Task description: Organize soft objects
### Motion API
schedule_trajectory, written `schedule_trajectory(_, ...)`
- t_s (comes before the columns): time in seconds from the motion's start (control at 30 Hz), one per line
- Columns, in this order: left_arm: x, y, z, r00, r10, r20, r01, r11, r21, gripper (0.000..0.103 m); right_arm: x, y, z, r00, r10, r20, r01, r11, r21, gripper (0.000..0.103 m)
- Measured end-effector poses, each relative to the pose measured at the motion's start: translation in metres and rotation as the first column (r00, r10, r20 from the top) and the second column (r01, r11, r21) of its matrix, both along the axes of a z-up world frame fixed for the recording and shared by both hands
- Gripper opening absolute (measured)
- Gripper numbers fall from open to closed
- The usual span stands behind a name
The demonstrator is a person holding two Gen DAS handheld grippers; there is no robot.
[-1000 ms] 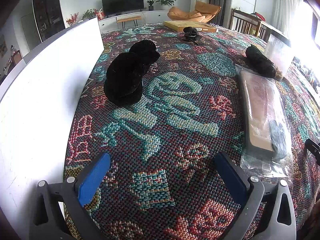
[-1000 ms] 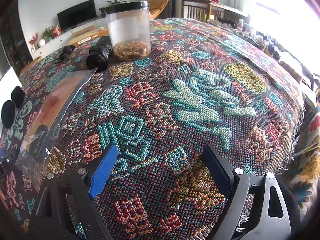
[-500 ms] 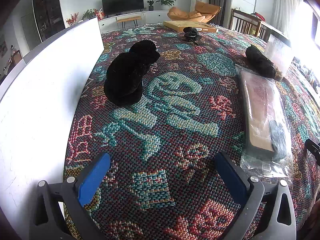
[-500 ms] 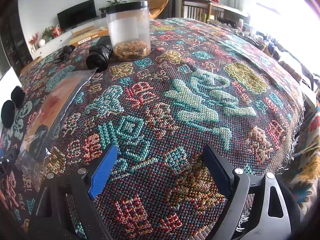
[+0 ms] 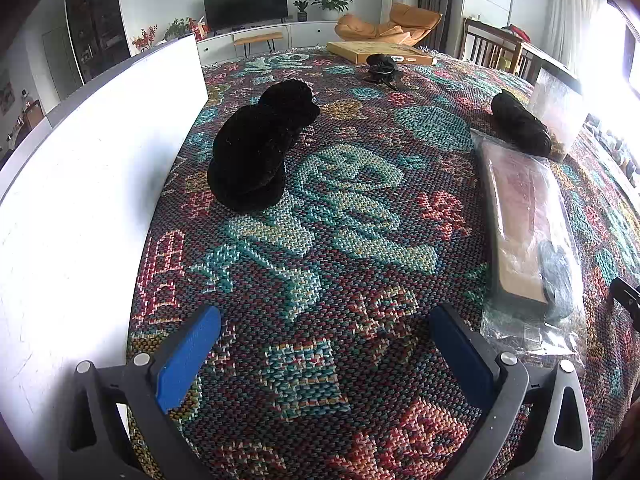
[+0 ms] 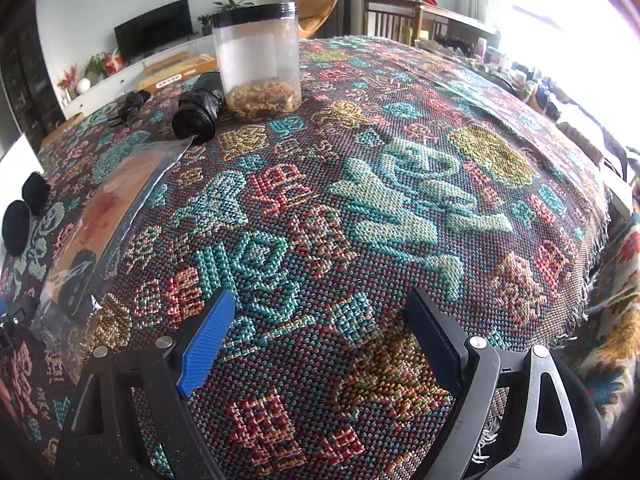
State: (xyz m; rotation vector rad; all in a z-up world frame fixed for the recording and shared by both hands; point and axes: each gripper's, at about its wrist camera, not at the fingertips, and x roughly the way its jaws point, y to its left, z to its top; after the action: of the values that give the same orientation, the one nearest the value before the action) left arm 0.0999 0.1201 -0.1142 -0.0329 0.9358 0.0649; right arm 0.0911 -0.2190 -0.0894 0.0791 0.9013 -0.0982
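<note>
A pair of black fuzzy soft objects lies on the patterned tablecloth, ahead and left of my left gripper, which is open and empty near the table's front. The pair also shows in the right wrist view at the far left. A black rolled soft bundle lies at the right back, next to a clear jar; it also shows in the right wrist view. My right gripper is open and empty over the cloth.
A white board stands along the table's left edge. A long plastic-wrapped flat package lies at the right. A clear jar with a black lid stands behind. A small black tangle and a flat cardboard box lie at the far edge.
</note>
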Motion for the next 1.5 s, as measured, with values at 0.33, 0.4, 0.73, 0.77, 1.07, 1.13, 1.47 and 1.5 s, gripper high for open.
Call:
schedule_trajectory(0.33, 0.000, 0.000, 0.000, 1.000, 0.000, 0.000, 0.000, 1.000, 0.000, 0.103, 0.000, 0.000, 0.000, 1.000, 0.001, 0.000, -0.001, 1.000, 0.000, 0.090)
schedule_trajectory(0.4, 0.000, 0.000, 0.000, 1.000, 0.000, 0.000, 0.000, 1.000, 0.000, 0.103, 0.000, 0.000, 0.000, 1.000, 0.002, 0.000, -0.002, 1.000, 0.001, 0.090)
schedule_trajectory(0.73, 0.000, 0.000, -0.001, 1.000, 0.000, 0.000, 0.000, 1.000, 0.000, 0.103, 0.000, 0.000, 0.000, 1.000, 0.003, 0.000, -0.003, 1.000, 0.001, 0.090)
schedule_trajectory(0.77, 0.000, 0.000, 0.000, 1.000, 0.000, 0.000, 0.000, 1.000, 0.000, 0.103, 0.000, 0.000, 0.000, 1.000, 0.003, 0.000, -0.003, 1.000, 0.001, 0.090)
schedule_trajectory(1.07, 0.001, 0.000, 0.000, 1.000, 0.000, 0.000, 0.000, 1.000, 0.000, 0.103, 0.000, 0.000, 0.000, 1.000, 0.005, 0.001, -0.005, 1.000, 0.002, 0.090)
schedule_trajectory(1.13, 0.001, 0.000, -0.001, 1.000, 0.000, -0.002, 0.000, 1.000, 0.000, 0.103, 0.000, 0.000, 0.000, 1.000, 0.006, -0.001, -0.006, 1.000, 0.001, 0.090)
schedule_trajectory(1.47, -0.028, 0.006, 0.002, 1.000, -0.007, 0.000, 0.007, 1.000, -0.003, 0.103, 0.038, 0.030, 0.029, 0.986, 0.117, -0.119, -0.069, 0.936, 0.345, 0.092)
schedule_trajectory(1.5, -0.027, 0.006, 0.003, 1.000, -0.006, 0.001, 0.006, 1.000, -0.003, 0.103, 0.050, 0.044, 0.030, 0.981, 0.134, -0.139, -0.073, 0.924, 0.376, 0.091)
